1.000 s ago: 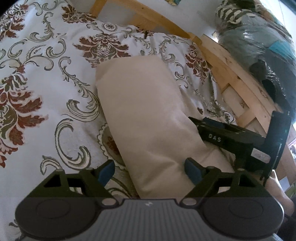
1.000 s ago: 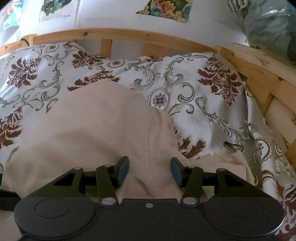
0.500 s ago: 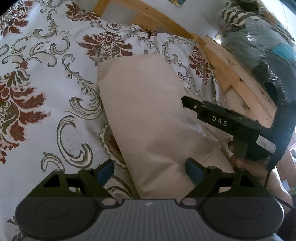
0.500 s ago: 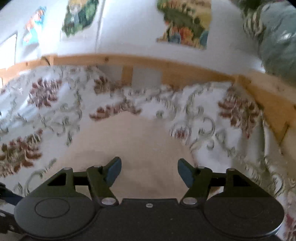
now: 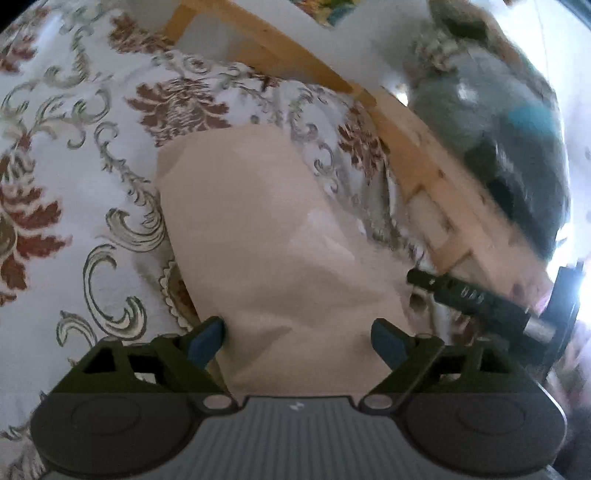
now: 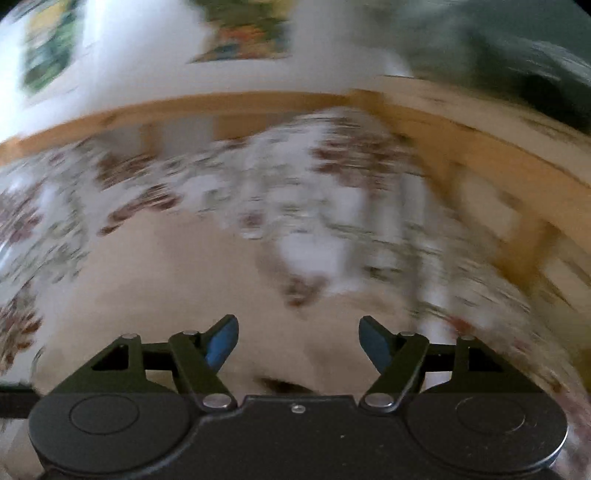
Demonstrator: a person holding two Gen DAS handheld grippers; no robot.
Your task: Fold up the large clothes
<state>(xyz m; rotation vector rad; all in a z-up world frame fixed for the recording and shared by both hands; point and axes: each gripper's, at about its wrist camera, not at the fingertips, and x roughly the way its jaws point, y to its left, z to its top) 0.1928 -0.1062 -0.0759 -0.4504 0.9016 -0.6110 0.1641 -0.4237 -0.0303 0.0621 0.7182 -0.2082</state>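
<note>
A beige garment (image 5: 266, 236) lies folded into a long strip on the floral bedspread (image 5: 74, 177). My left gripper (image 5: 297, 338) hovers open over its near end, nothing pinched between the blue pads. In the left wrist view the right gripper's black body (image 5: 480, 299) sits at the strip's right edge. In the blurred right wrist view my right gripper (image 6: 297, 341) is above the beige garment (image 6: 177, 280), its jaws opening with no cloth between them.
A wooden bed frame (image 5: 424, 166) runs along the far and right sides of the bed. Dark bagged bundles (image 5: 517, 147) are stacked beyond it. Pictures (image 6: 243, 33) hang on the white wall behind the headboard.
The right gripper let go of the beige cloth, opened wider, lifted and rolled, drawing back toward the strip's right edge. The left gripper stayed almost still and open.
</note>
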